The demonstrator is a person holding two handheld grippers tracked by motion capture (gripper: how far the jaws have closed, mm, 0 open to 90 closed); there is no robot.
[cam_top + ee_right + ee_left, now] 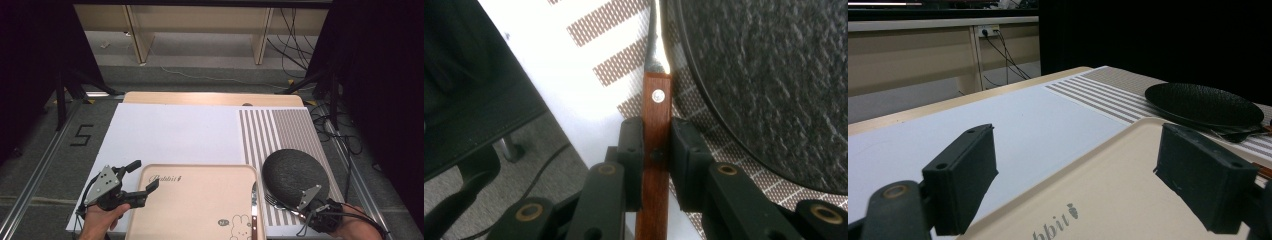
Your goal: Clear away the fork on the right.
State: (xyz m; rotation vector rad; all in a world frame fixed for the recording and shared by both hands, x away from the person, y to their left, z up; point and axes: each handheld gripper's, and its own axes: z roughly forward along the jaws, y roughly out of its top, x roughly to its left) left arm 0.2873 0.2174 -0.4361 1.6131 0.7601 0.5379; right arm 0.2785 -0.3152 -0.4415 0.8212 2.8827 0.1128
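The right gripper [656, 150] is clenched on the wooden handle of a fork [656, 130], its two black pads pressing the handle from either side just below the rivet, while the metal neck runs on ahead along the rim of the black plate [774, 85]. In the high view the fork's tines [271, 201] lie on the striped placemat [280, 130] just beside the near edge of the black plate [295, 175], with the right gripper [306, 209] low at the table's near right corner. A knife [254, 210] with a wooden handle rests along the right edge of the beige tray [195, 200], near the fork but apart from it. The left gripper [142, 177] hangs released over the tray's far left corner, jaws spread wide with nothing between them; its own view shows the tray [1108, 185] below the spread jaws and the plate [1203, 105] farther off. A white mat [170, 132] covers most of the wooden table [210, 98]. Beyond lie grey floor, pale wooden furniture legs, trailing cables and black curtains on both sides
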